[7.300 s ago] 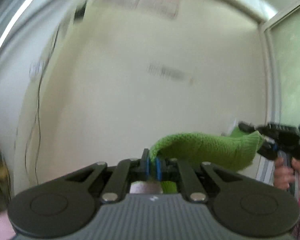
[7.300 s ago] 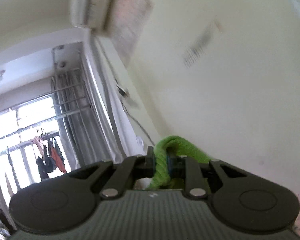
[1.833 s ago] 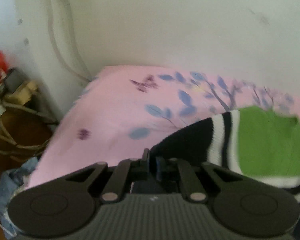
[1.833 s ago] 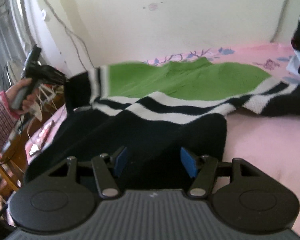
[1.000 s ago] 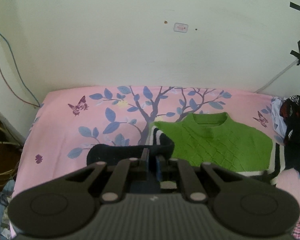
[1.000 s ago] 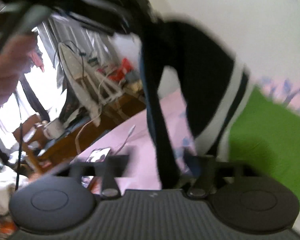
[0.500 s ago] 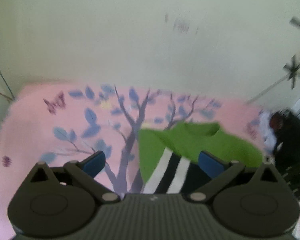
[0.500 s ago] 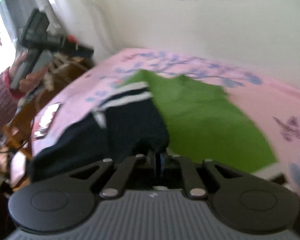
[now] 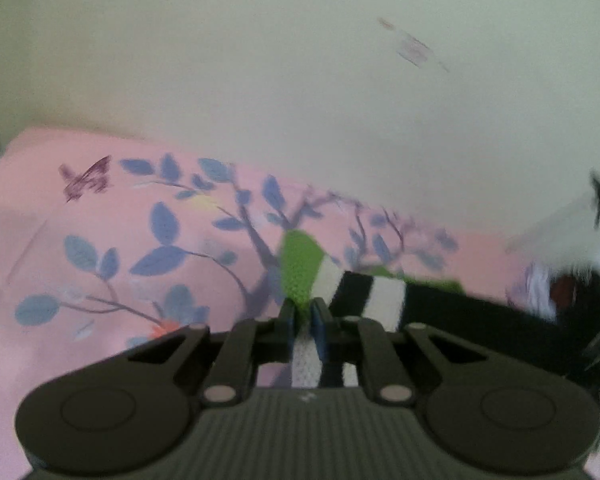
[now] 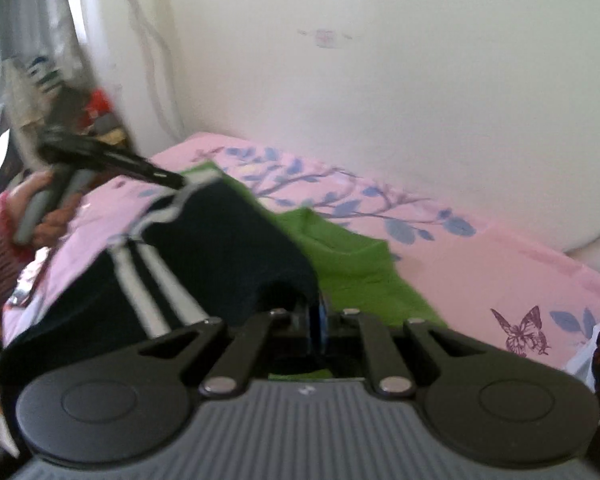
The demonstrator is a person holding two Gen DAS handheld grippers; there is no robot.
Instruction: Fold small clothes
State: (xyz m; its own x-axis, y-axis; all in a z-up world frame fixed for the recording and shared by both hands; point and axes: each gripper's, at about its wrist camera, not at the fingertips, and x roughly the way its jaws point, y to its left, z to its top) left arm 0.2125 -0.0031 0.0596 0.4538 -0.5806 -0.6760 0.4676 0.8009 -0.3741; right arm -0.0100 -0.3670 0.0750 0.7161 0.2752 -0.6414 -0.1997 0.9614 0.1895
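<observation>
The left gripper (image 9: 304, 314), its jaws having just been closing, is pinching the sweater (image 9: 300, 272); the right gripper (image 10: 315, 320) is clamping its dark hem over the bed (image 10: 480, 264).

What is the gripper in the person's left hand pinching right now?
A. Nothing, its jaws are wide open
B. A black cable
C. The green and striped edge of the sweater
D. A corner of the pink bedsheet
C: the left gripper has just closed, pinching the sweater at its green, striped edge.

knitted wool sweater (image 10: 228, 240); smooth printed cotton bedsheet (image 9: 80, 220).
</observation>
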